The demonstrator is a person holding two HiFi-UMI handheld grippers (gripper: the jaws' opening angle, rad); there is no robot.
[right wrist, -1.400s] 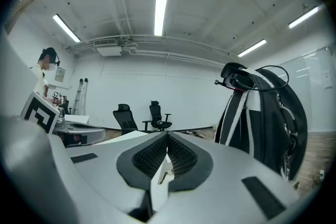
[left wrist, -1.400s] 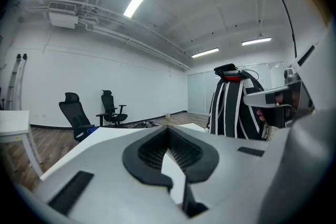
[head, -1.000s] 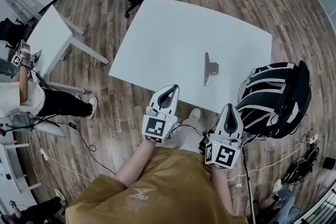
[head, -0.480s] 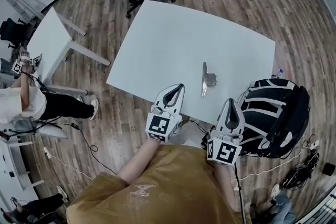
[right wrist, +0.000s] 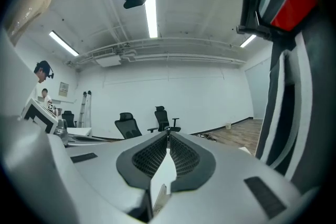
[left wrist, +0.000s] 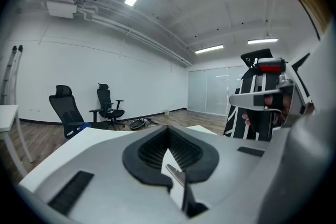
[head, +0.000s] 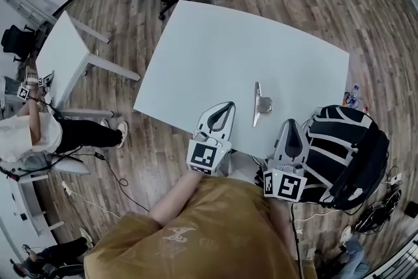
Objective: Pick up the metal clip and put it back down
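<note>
Closer now to the near edge of the table point(head: 215, 49), left gripper point(head: 228, 105) and right gripper point(head: 291, 122) jaws together, empty. Yet to touch the metal clip point(head: 258, 104) lying just ahead; pickup pending.

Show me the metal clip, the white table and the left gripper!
metal clip point(head: 257, 104): head view, middle of its long bar.
white table point(head: 222, 42): head view, bare top.
left gripper point(head: 228, 105): head view, tips of its shut jaws.

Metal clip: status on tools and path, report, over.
Left tool shut, empty. Right tool shut, empty. Metal clip lying on white table, between the two, untouched. Nothing in the way.
</note>
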